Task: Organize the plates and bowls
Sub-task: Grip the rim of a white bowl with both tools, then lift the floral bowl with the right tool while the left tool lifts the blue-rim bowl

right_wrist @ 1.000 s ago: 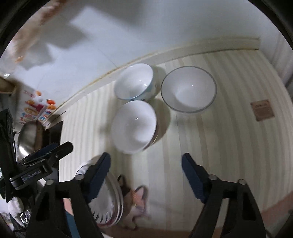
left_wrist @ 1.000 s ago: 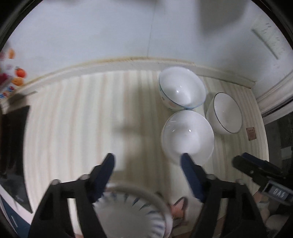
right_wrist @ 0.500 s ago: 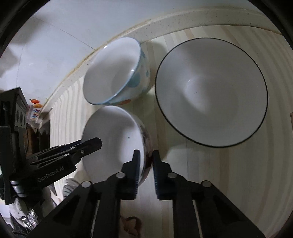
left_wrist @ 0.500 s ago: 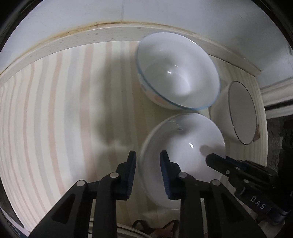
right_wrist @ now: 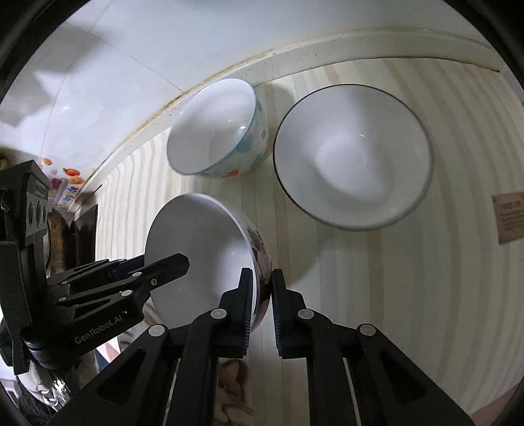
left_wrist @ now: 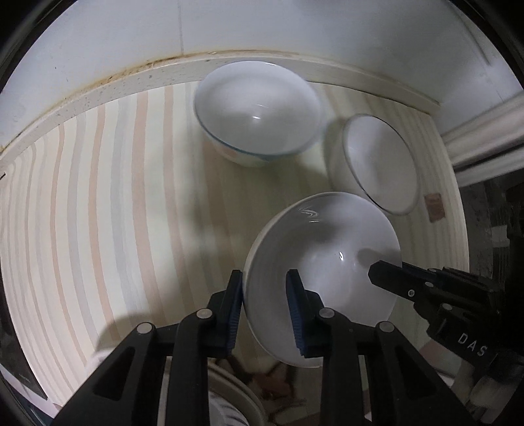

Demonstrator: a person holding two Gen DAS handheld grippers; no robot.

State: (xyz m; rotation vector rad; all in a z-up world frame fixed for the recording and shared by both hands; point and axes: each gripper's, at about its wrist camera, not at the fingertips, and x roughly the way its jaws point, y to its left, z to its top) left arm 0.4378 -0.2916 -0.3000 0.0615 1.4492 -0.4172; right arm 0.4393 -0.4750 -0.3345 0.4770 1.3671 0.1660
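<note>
A white bowl with a dark floral outside point(left_wrist: 330, 262) point(right_wrist: 203, 249) is tilted and held by both grippers at opposite sides of its rim. My left gripper point(left_wrist: 265, 288) is shut on its near-left rim; my right gripper point(right_wrist: 262, 288) is shut on its right rim. The right gripper point(left_wrist: 425, 288) shows in the left wrist view, the left gripper point(right_wrist: 124, 288) in the right wrist view. Behind stand a blue-rimmed bowl with coloured dots point(left_wrist: 258, 111) point(right_wrist: 216, 131) and a wide white bowl with a dark rim point(left_wrist: 380, 164) point(right_wrist: 353, 154).
The bowls stand on a striped countertop point(left_wrist: 114, 196) backed by a white wall point(left_wrist: 262, 26). A ribbed plate point(left_wrist: 229, 403) lies at the near edge under the left gripper. A brown label point(right_wrist: 511, 216) is stuck to the counter at the right. Dark objects crowd the far left point(right_wrist: 65, 229).
Both grippers came down over the floral bowl and shut on its rim. The bowl now sits tilted between them and the other two bowls appear farther away.
</note>
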